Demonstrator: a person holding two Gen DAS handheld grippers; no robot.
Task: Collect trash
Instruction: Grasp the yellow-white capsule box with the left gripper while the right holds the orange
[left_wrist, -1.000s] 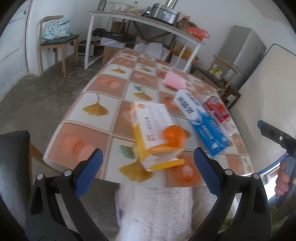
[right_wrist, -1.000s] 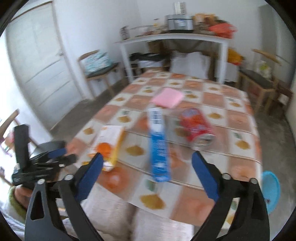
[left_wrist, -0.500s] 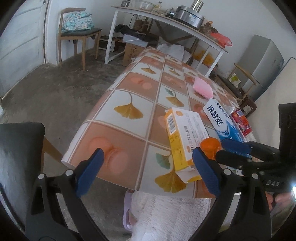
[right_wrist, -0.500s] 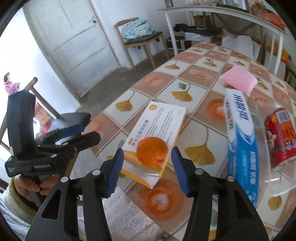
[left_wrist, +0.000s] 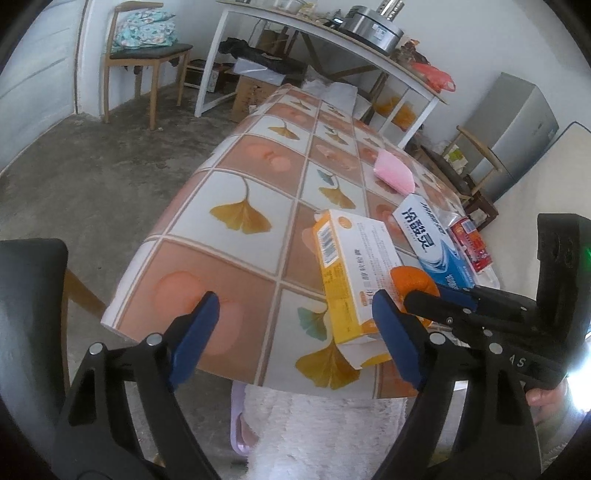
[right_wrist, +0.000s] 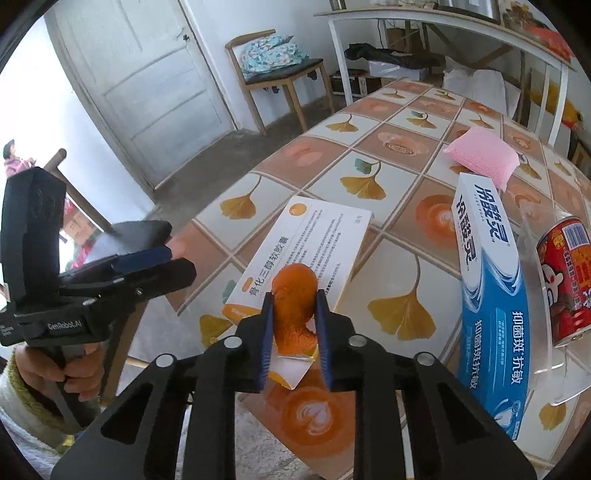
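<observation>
A piece of orange peel (right_wrist: 295, 284) lies on a yellow and white medicine box (right_wrist: 317, 236) near the table's front edge. My right gripper (right_wrist: 294, 301) is closing, with both blue pads pressed on the peel. From the left wrist view the same peel (left_wrist: 412, 282) and box (left_wrist: 354, 266) show, with the right gripper's fingers reaching in from the right. My left gripper (left_wrist: 295, 301) hangs over the table's front edge, left of the box. Its jaws are closing a little but stand wide apart with nothing between them.
A blue toothpaste box (right_wrist: 487, 295), a red can (right_wrist: 565, 277) and a pink sponge (right_wrist: 484, 155) lie further right on the leaf-patterned table (left_wrist: 221, 266). A black chair seat (left_wrist: 29, 295) sits at the left. A wooden chair (right_wrist: 280, 70) and a white shelf table (left_wrist: 314, 33) stand behind.
The right gripper came down over the box and closed its jaws onto the orange peel. The left gripper's view swung left, and its jaws narrowed slightly.
</observation>
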